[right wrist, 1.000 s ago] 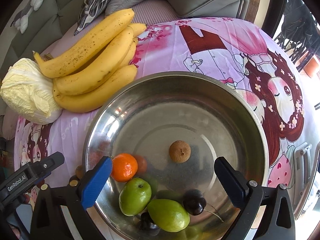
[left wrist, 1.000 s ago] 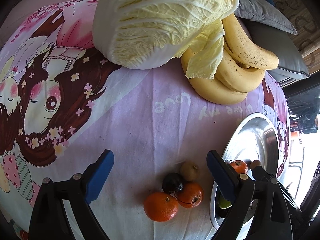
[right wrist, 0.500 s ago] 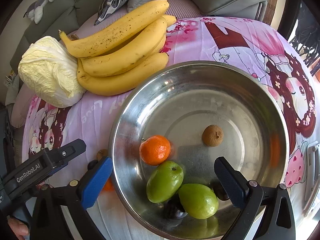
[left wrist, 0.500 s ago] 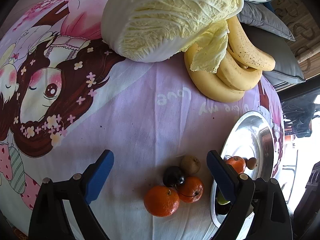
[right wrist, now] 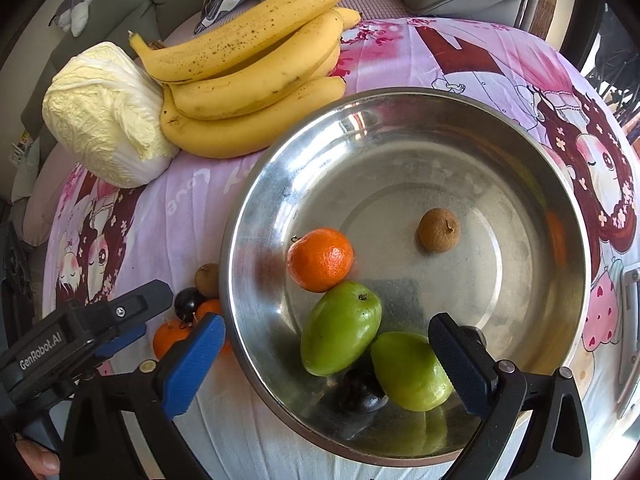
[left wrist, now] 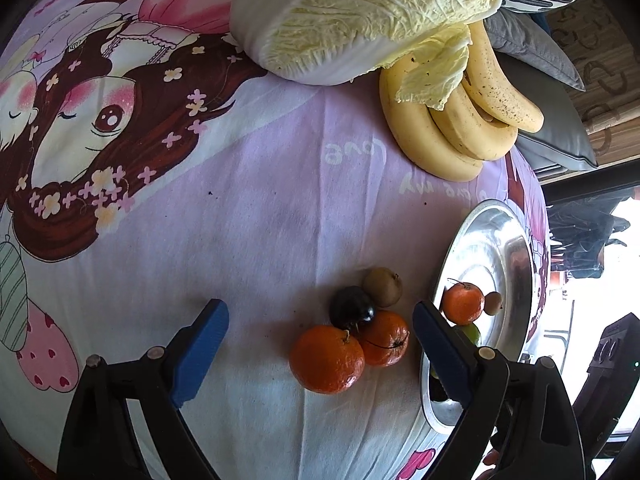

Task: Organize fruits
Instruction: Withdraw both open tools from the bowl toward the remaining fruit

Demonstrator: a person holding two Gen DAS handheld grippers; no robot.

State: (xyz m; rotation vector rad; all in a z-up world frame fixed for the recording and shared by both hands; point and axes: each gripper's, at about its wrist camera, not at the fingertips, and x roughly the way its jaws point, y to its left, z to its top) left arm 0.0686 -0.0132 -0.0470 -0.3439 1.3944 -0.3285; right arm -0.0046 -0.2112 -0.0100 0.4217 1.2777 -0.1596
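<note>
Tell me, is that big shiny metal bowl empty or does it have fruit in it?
Partly filled. The round steel bowl holds an orange mandarin, two green fruits, a brown longan and a dark plum.

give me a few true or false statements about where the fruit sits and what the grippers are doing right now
1. Two green fruits lie inside the steel bowl. True.
2. The bananas are in the bowl. False: they lie on the cloth beside the napa cabbage.
3. The left gripper grips an orange. False: its fingers stand open, and the nearest orange sits loose on the cloth between them.
4. A dark plum sits outside the bowl among two oranges and a small brown fruit. True.
5. The right gripper is open above the bowl. True.
</note>
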